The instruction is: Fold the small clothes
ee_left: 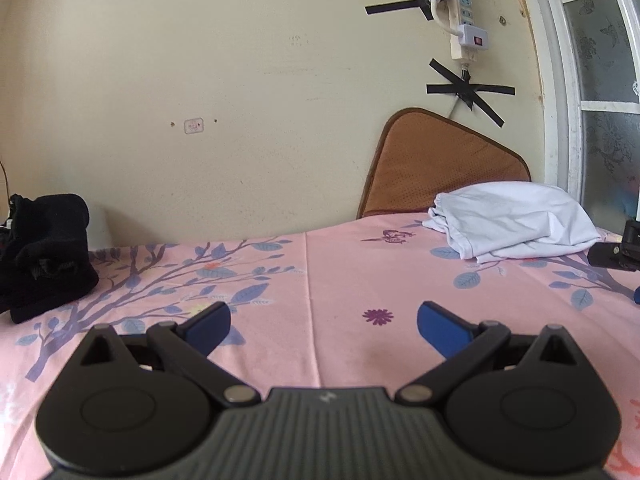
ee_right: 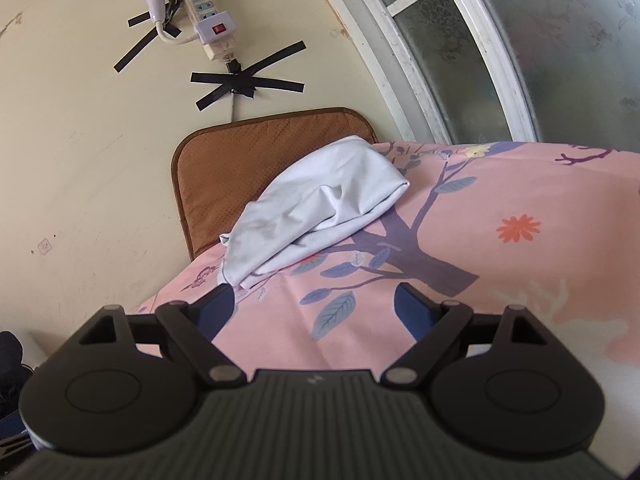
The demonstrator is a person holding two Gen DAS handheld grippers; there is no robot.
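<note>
A folded pale blue-white garment (ee_left: 516, 220) lies at the far right of the pink flowered sheet (ee_left: 320, 280), against a brown cushion. It also shows in the right wrist view (ee_right: 320, 208), just ahead of my right gripper (ee_right: 316, 300), which is open and empty above the sheet. My left gripper (ee_left: 324, 320) is open and empty, low over the middle of the sheet, well short of the garment. A black garment (ee_left: 44, 252) lies in a heap at the far left.
A brown cushion (ee_left: 440, 164) leans on the cream wall (ee_left: 240, 100) behind the pale garment. A power strip (ee_left: 464, 20) is taped to the wall above. A frosted window (ee_right: 520, 40) stands at the right. The other gripper's black body (ee_left: 616, 252) shows at the right edge.
</note>
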